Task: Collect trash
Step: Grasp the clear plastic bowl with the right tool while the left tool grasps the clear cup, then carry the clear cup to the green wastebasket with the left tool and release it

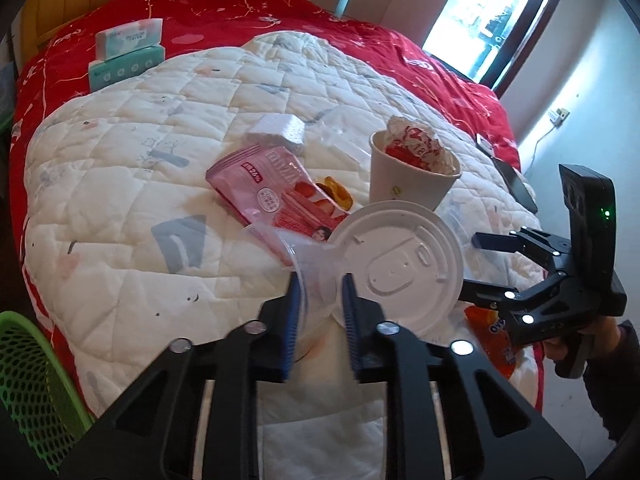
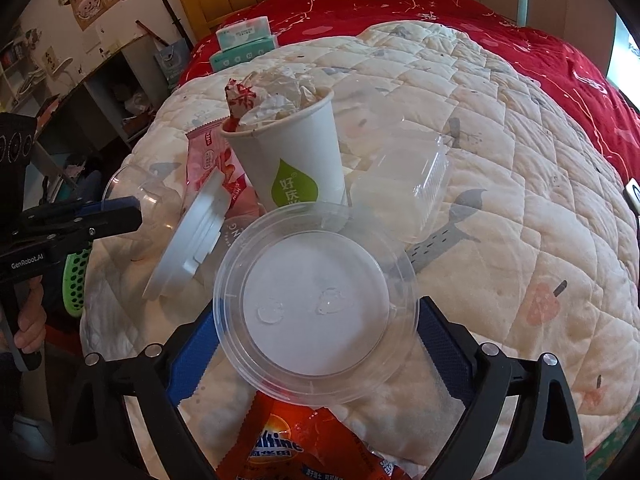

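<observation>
Bed, red cover [image 1: 248, 8], with a white quilted pad [image 1: 120, 184] spread over it; all trash lies on the pad's near half.

- Left gripper [image 1: 320, 296]: fingers [image 1: 294, 312] closed on the rim of a clear plastic cup [image 1: 308, 264] lying on its side at the pad's near edge.
- White cup lid [image 1: 400, 256]: tilted on edge, touching the clear cup on its right, just in front of the paper cup.
- Paper cup [image 2: 296, 152]: upright, stuffed with crumpled wrappers [image 2: 276, 96], mid-pad.
- Pink snack packet [image 1: 276, 192]: flat, left of the paper cup, partly under the lid and clear cup.
- White foam block [image 1: 280, 130]: beyond the pink packet.
- Right gripper [image 2: 316, 340]: fingers [image 2: 192, 344] spread wide on either side of a clear round lid [image 2: 316, 304]; whether they touch it cannot be told.
- Clear clamshell box [image 2: 404, 188]: right of the paper cup, just beyond the round lid.
- Orange packet [image 2: 288, 440]: at the near edge, under the round lid.
- Tissue packs [image 1: 128, 52]: far left, on the red cover, well apart from the trash.
- Green mesh basket [image 1: 28, 384]: off the bed's near-left edge.

Open room: the pad's left and far-right stretches are bare; the near centre is crowded, with items touching.
</observation>
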Motion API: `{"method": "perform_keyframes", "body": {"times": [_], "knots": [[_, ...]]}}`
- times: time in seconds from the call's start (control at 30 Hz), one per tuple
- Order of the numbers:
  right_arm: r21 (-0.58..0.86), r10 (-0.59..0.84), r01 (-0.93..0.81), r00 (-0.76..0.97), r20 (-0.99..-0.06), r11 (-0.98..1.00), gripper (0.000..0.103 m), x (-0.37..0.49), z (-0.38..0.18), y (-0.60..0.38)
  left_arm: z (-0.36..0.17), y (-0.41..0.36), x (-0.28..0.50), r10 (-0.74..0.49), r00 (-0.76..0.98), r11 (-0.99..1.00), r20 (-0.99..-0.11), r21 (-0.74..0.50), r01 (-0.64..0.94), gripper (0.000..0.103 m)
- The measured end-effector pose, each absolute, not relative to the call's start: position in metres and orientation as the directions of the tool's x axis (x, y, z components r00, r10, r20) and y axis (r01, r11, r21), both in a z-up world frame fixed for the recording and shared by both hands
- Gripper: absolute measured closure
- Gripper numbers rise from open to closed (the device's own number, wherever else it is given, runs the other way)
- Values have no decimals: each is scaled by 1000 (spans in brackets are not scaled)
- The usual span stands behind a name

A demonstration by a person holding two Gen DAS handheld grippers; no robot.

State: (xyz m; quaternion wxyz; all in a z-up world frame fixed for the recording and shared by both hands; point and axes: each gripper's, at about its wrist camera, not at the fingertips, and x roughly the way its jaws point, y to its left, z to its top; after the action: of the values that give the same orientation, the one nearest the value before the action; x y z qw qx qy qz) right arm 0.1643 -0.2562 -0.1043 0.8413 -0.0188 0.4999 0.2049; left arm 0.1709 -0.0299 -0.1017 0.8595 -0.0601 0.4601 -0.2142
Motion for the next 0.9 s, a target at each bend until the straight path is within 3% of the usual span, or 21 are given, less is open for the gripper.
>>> {"method": "perform_keyframes", "body": {"times": [0.17,0.57,0.9], "knots": [[161,314,-348,445,-839,924,13,158,-95,-260,-92,-28,163,-427,514,901,-744,-298,316,99],[150,337,-362,535,-775,920,13,122,-38,-253,-56,16,120,-403,613,915,-680,-321,245,100],[148,425,-485,531,-733,862,13,96,-6,-187,-60,113,81,-228,675,957,-701,-290,22,100]]}}
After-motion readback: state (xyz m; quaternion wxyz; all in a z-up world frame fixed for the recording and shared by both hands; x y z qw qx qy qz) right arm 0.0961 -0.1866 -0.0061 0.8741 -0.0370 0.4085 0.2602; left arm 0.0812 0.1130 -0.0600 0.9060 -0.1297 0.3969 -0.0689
